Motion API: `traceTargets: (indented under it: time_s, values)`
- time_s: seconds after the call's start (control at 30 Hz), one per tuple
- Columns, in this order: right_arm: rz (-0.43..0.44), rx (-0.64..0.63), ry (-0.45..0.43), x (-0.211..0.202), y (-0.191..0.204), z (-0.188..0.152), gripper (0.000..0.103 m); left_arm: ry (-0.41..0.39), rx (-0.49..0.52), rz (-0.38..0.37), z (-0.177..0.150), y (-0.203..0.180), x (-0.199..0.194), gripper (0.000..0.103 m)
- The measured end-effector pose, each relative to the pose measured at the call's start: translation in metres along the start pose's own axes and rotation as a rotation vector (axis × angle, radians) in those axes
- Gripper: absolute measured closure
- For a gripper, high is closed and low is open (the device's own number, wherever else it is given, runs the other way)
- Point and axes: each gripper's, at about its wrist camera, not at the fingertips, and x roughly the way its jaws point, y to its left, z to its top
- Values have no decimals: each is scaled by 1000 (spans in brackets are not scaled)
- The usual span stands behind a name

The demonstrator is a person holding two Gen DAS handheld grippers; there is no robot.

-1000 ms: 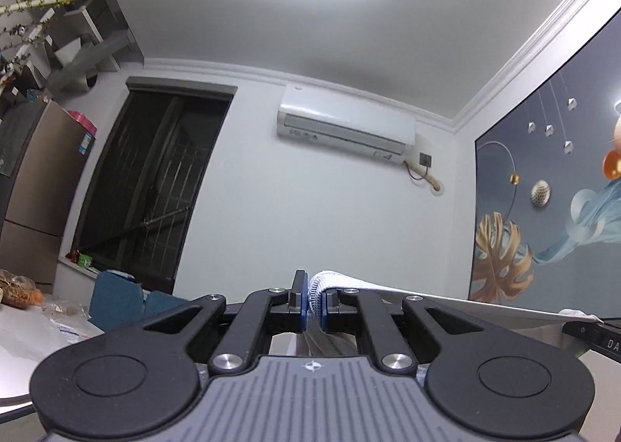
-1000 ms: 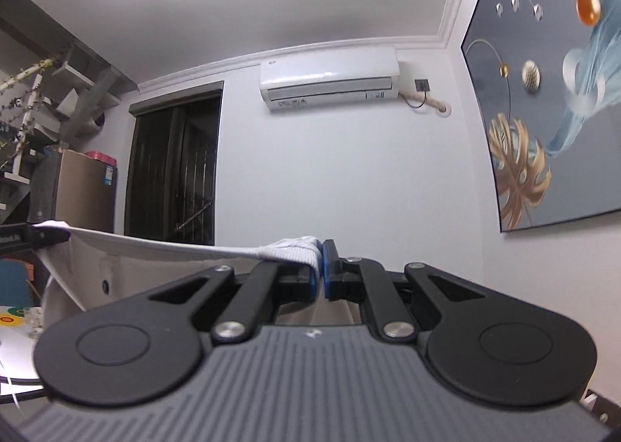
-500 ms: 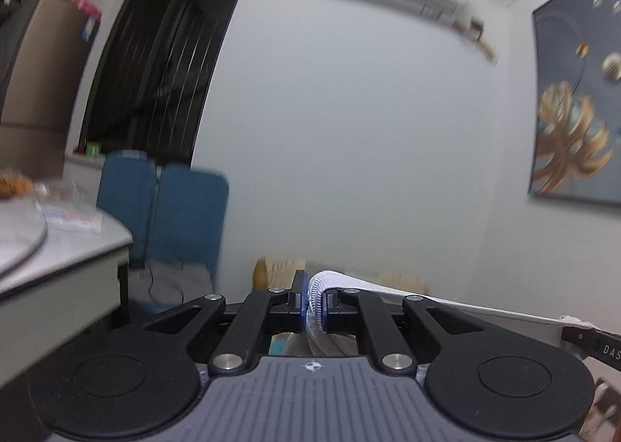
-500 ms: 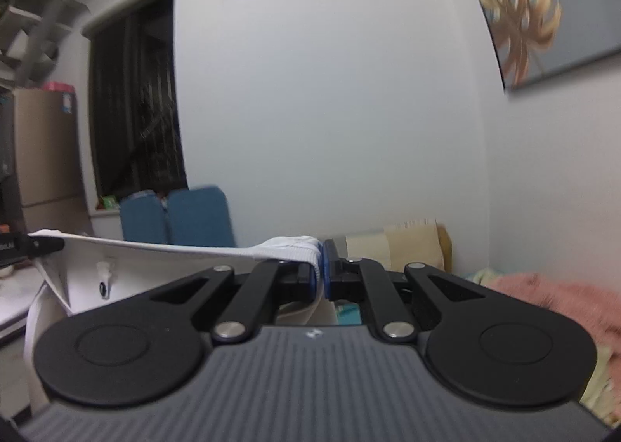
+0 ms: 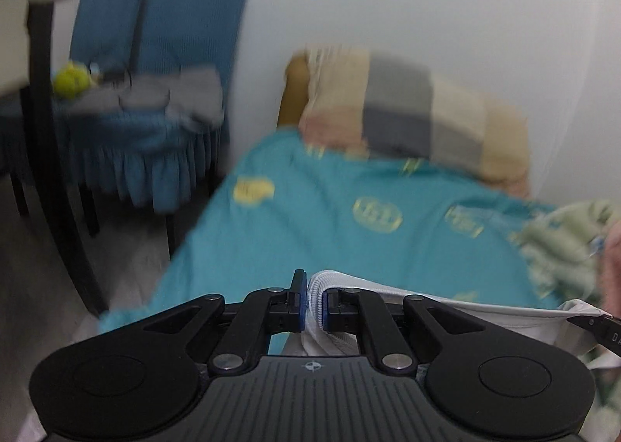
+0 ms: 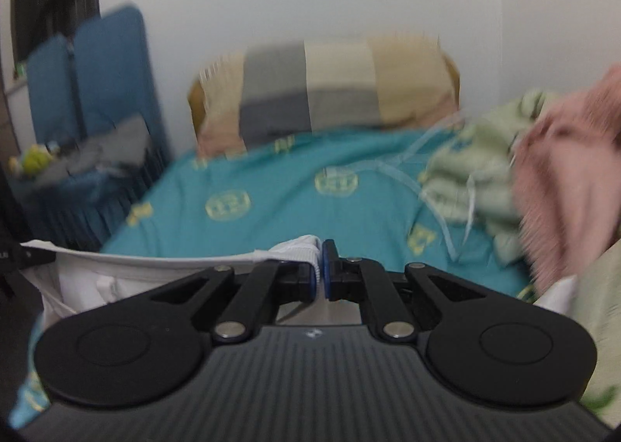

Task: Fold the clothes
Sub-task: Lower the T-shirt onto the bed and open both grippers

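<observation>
A white garment [image 5: 458, 304] is stretched taut between my two grippers above a bed with a teal sheet [image 5: 330, 216]. My left gripper [image 5: 313, 300] is shut on the garment's ribbed edge. My right gripper [image 6: 320, 267] is shut on the garment's other corner [image 6: 167, 261]; the cloth runs off to the left there. The tip of the other gripper shows at the right edge of the left wrist view and at the left edge of the right wrist view. Most of the garment hangs hidden below the grippers.
A striped beige and grey pillow [image 6: 330, 92] lies at the head of the bed. A pale green garment [image 6: 473, 174] and a pink one [image 6: 574, 178] are piled on the right. Blue chairs [image 5: 155, 65] and a dark table leg [image 5: 50, 154] stand left of the bed.
Both grippers have tilted down from the ceiling and wall toward the bed, still holding the white garment stretched between them. The views are motion-blurred.
</observation>
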Motion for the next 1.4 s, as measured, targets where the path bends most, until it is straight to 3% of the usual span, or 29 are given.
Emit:
traceTargets:
  time_s: [0.07, 0.17, 0.2, 0.23, 0.27, 0.3, 0.33, 0.37, 0.63, 0.8, 1.0, 1.2, 1.4]
  values:
    - [3, -1, 40, 27, -3, -15, 95, 40, -11, 3, -8, 8, 28, 88]
    - [40, 40, 106, 50, -10, -25, 90, 77, -12, 21, -12, 14, 44, 68]
    - [56, 60, 126, 53, -13, -25, 86, 90, -12, 26, -13, 16, 49, 52]
    - [72, 79, 145, 56, -15, -26, 71, 100, -14, 28, -13, 19, 50, 35]
    - [81, 89, 150, 47, -16, -26, 54, 109, -19, 23, -12, 23, 46, 27]
    - [87, 92, 146, 32, -15, -27, 46, 118, -22, 14, -10, 26, 38, 19]
    - [93, 95, 143, 17, -15, -27, 34, 123, -22, -1, -7, 28, 24, 19]
    - [99, 99, 139, 2, -14, -28, 31, 124, -24, -9, -5, 32, 10, 18]
    - [145, 126, 111, -118, -10, -33, 31, 59, -6, -10, -7, 57, -143, 15]
    - [175, 128, 90, -205, -8, -44, 31, 20, 35, -32, -44, 51, -253, 15]
    - [208, 72, 60, -330, -14, -77, 31, 1, -49, -111, -122, 40, -362, 15]
    - [240, 87, 66, -397, -28, -114, 31, 39, -82, -112, -179, 35, -404, 18]
    - [222, 29, 34, -401, -28, -116, 31, 44, -73, -129, -208, 36, -403, 22]
